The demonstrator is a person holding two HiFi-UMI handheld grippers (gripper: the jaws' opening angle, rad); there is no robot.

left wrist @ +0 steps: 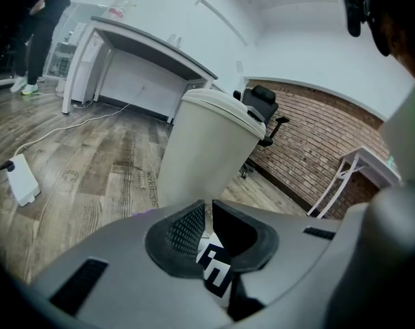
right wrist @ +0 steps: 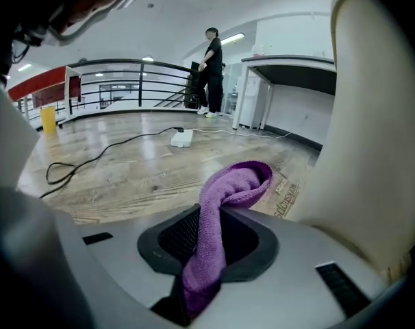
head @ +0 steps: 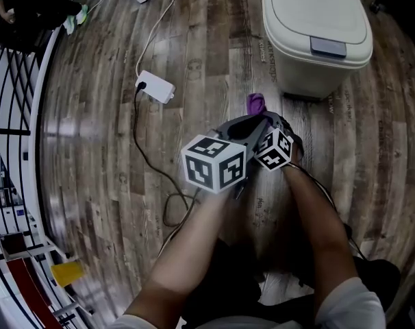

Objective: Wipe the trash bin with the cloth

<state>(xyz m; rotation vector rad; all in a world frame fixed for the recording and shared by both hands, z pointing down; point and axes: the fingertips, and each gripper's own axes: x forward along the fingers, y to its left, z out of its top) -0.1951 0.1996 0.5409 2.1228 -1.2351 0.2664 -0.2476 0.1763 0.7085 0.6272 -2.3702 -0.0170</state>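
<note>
Right gripper (right wrist: 207, 216) clamps the cloth (right wrist: 227, 187) lengthwise (tip toward trash bin (right wrist: 375, 142)); left gripper's (left wrist: 209, 214) fingers (left wrist: 183, 228) closed.

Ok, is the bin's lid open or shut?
Shut. In the head view the lid lies flat on the bin, no gap at its rim; the left gripper view shows it down too.

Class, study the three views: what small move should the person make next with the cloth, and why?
Probably ease the right gripper forward and slightly right until the purple cloth meets the side of the trash bin. Its jaws are clamped on the cloth, whose free end sticks out ahead, and the bin stands close by, seemingly untouched. The left gripper holds nothing.
</note>
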